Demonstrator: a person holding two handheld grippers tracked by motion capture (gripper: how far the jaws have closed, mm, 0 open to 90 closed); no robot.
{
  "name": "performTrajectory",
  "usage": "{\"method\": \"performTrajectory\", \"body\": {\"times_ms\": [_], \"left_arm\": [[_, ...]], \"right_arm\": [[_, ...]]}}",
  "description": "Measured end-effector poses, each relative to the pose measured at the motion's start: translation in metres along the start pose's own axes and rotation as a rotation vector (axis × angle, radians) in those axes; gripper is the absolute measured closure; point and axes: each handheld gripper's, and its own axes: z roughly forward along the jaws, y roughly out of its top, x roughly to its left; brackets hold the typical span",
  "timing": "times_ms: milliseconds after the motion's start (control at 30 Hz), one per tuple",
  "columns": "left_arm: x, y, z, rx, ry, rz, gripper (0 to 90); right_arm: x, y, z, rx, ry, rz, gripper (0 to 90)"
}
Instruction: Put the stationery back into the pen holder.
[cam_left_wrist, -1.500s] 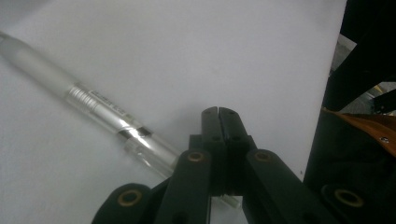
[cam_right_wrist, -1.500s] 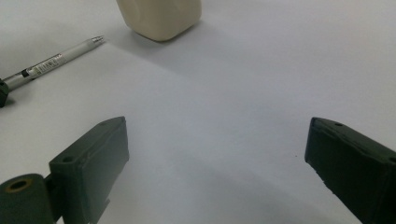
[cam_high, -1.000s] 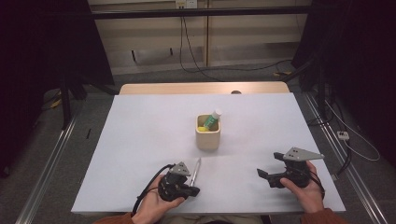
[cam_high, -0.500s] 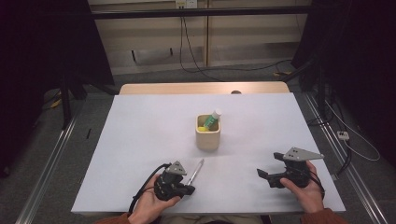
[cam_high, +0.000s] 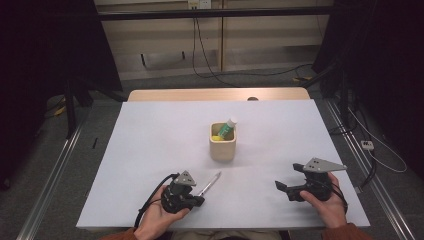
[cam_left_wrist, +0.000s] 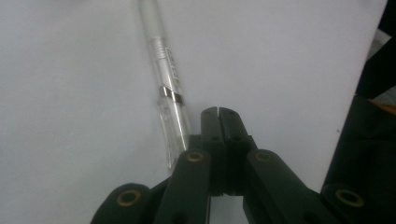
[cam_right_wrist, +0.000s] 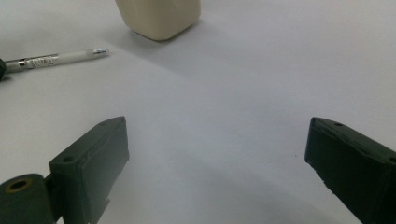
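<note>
A clear pen (cam_high: 210, 183) with a silver band lies slanted on the white table (cam_high: 150, 150). My left gripper (cam_high: 196, 200) rests at the pen's near end, its jaws shut on each other. In the left gripper view the pen (cam_left_wrist: 166, 74) lies just left of the shut left gripper (cam_left_wrist: 218, 112), beside the jaws and not between them. My right gripper (cam_high: 283, 189) sits low at the front right, open and holding nothing. In the right gripper view the open right gripper (cam_right_wrist: 217, 135) points toward the beige cup (cam_right_wrist: 161, 16) and the pen (cam_right_wrist: 60, 58).
The beige square cup (cam_high: 223, 144) stands mid-table and holds a green bottle with a white cap (cam_high: 227, 129) and something yellow (cam_high: 216, 137). A wooden strip (cam_high: 215, 95) borders the far edge. Cables run on the floor beyond.
The left hand has shifted slightly left and back, and the pen now lies a little more slanted. The right gripper has stayed in place.
</note>
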Motion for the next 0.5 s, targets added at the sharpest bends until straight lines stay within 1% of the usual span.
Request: {"method": "performTrajectory", "body": {"times_ms": [67,133,233,300,333,367,400,433,467,500], "left_arm": [[-0.001,0.0,-0.002,-0.035,-0.004,-0.002,90.0],[-0.004,0.003,-0.005,-0.053,-0.017,0.005,89.7],[-0.008,0.004,-0.007,-0.083,-0.03,0.016,85.6],[-0.009,0.004,-0.008,-0.111,-0.028,0.019,83.4],[-0.009,0.004,-0.01,-0.123,-0.009,0.017,81.3],[-0.008,0.004,-0.012,-0.14,-0.004,0.017,78.6],[-0.007,0.005,-0.013,-0.152,0.01,0.016,73.7],[-0.007,0.005,-0.015,-0.173,0.028,0.008,66.6],[-0.005,0.006,-0.017,-0.184,0.039,0.002,58.7],[-0.005,0.006,-0.018,-0.192,0.06,-0.005,54.2]], "right_arm": [[0.0,0.0,0.0,0.001,0.0,-0.002,6.2],[0.0,0.0,0.0,0.0,0.0,-0.002,6.2],[0.0,0.0,0.0,0.0,-0.001,0.0,6.2],[0.0,0.0,0.0,0.0,-0.002,0.0,6.3],[0.0,0.0,0.0,0.001,-0.001,-0.001,6.2],[0.0,0.0,0.0,0.0,-0.001,-0.003,6.2],[0.0,0.0,0.0,0.0,0.0,-0.002,6.2],[0.0,0.0,0.0,0.001,-0.001,-0.002,6.2],[0.0,0.0,0.0,0.001,0.0,-0.001,6.2],[0.0,0.0,0.0,0.001,0.0,-0.001,6.3]]}}
